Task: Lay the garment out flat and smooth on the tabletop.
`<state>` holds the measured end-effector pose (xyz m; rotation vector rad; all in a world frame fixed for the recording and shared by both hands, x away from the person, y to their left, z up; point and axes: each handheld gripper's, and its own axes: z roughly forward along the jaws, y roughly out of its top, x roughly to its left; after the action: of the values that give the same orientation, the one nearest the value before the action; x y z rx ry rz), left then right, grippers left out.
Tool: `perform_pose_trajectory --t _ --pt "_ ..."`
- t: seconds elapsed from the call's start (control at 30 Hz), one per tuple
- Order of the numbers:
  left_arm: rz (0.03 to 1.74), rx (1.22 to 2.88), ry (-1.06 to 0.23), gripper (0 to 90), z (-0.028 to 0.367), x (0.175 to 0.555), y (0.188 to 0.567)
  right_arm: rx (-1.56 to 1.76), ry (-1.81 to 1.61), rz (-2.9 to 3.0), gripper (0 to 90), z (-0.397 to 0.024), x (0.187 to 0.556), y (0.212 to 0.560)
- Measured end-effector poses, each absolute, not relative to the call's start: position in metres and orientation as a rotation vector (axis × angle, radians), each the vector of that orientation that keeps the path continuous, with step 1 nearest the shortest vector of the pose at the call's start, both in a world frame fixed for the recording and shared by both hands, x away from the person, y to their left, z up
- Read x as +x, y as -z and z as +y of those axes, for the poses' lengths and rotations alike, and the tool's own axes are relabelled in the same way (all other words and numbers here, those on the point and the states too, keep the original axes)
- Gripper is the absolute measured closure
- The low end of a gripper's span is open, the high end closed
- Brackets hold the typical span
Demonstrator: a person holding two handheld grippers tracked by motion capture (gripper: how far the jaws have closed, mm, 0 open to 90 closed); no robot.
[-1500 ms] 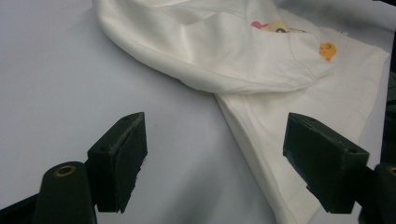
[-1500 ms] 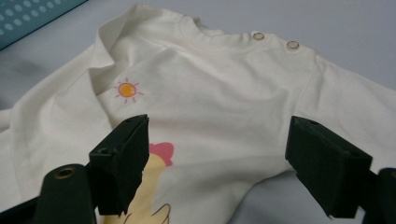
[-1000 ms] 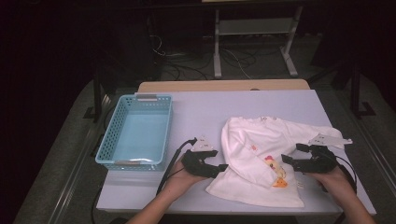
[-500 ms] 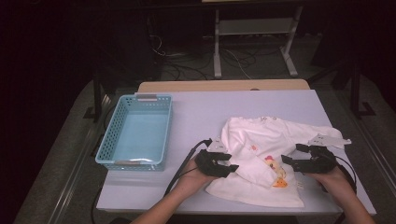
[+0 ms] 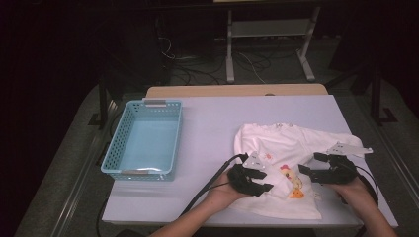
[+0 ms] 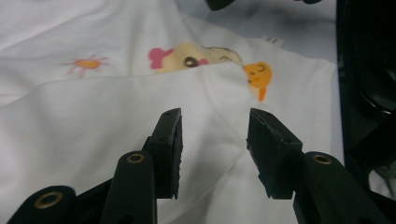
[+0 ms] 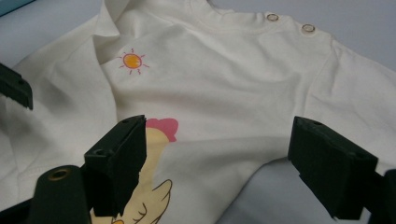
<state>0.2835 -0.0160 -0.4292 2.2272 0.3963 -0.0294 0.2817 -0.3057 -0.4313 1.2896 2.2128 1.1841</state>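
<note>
At the table's [image 5: 207, 123] nine o'clock sits the empty blue basket [image 5: 144, 139]. The white shirt [image 5: 281, 148] lies crumpled at about four o'clock. The left gripper [image 5: 252, 180] rests on the shirt's left edge; its jaws have just been closing, folded cloth between them, but the pads [image 6: 170, 140] are not yet pinching it. The right gripper [image 5: 320, 168], at three o'clock from the left one, is released, jaws wide over a sleeve. The shirt looks light, soft and floppy, likely to sag and slide; a doubled fold or hem would give the surest hold.

High view overhead, forward-down; gripper views close; all share shirt [image 5: 281, 170].
</note>
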Motion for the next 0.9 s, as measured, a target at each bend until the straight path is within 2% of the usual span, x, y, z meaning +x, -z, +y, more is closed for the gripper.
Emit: perform_pose_trajectory --t 0.47,0.6,0.77,0.9 --pt "0.347 2.288 0.042 57.4 -0.046 0.276 0.450 1.299 -1.178 2.212 18.7 -0.308 0.282 0.433" --pt "0.345 2.290 0.001 69.8 -0.045 0.277 0.451 1.295 -1.175 2.218 18.9 -0.307 0.282 0.433" --pt "0.352 2.267 0.018 82.8 -0.042 0.279 0.451 1.289 -1.171 2.221 19.1 -0.306 0.282 0.433" --pt "0.366 2.246 0.031 84.7 -0.039 0.280 0.449 1.285 -1.166 2.224 19.1 -0.307 0.283 0.434"
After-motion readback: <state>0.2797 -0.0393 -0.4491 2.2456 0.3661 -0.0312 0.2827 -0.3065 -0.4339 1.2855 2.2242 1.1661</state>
